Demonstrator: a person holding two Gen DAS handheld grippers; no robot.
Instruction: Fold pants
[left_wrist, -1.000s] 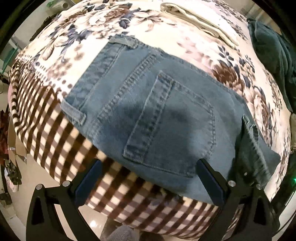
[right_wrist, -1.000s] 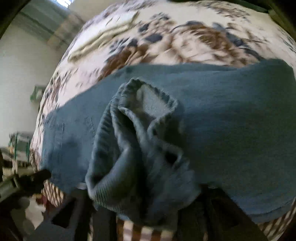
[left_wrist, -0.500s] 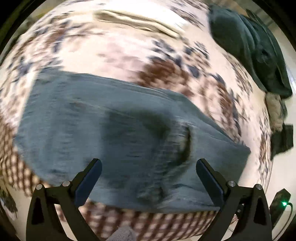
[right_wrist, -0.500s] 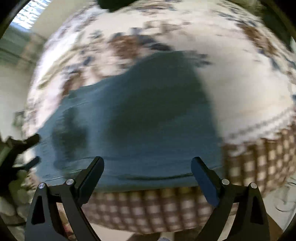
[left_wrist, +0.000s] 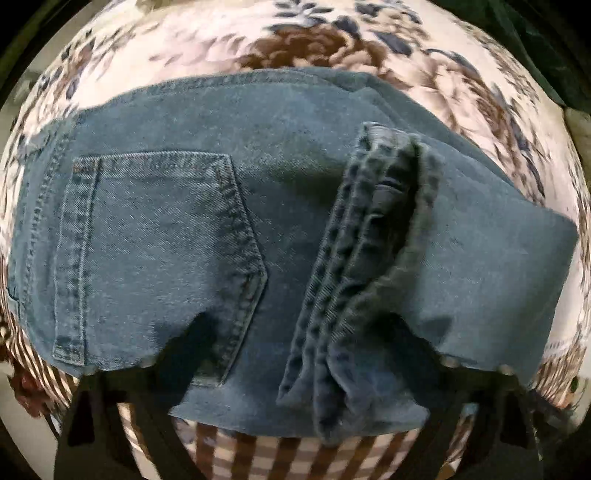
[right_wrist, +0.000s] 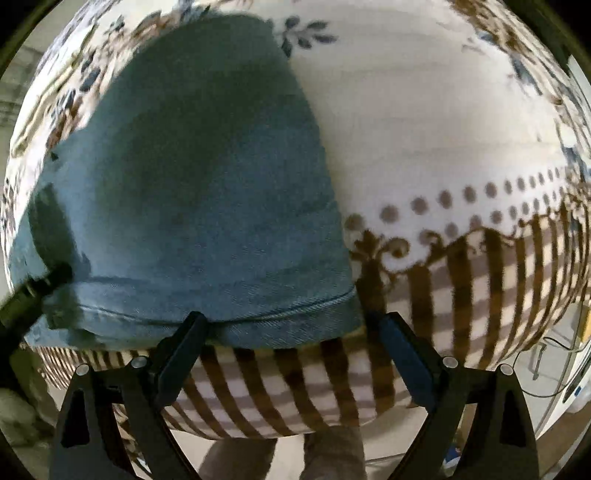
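Blue jeans (left_wrist: 192, 206) lie folded on a floral bedspread (left_wrist: 303, 40), back pocket (left_wrist: 155, 251) up, with the leg hems (left_wrist: 369, 266) laid across the seat. My left gripper (left_wrist: 306, 354) is open, its fingers straddling the near edge of the jeans around the hems, partly under the cloth. In the right wrist view the folded end of the jeans (right_wrist: 207, 184) lies at the bed's near edge. My right gripper (right_wrist: 291, 332) is open and empty, its fingers at either side of the fold's near right corner. The left gripper shows at the far left there (right_wrist: 33, 291).
The bedspread's brown checked border (right_wrist: 461, 295) hangs over the near bed edge. Dark green clothing (left_wrist: 535, 33) lies at the far right of the bed. A person's legs (right_wrist: 288, 454) and the floor show below.
The right gripper let go of the leg hems, which now lie on the seat, and moved right to the folded end. The left gripper swung right and closed in on the hems.
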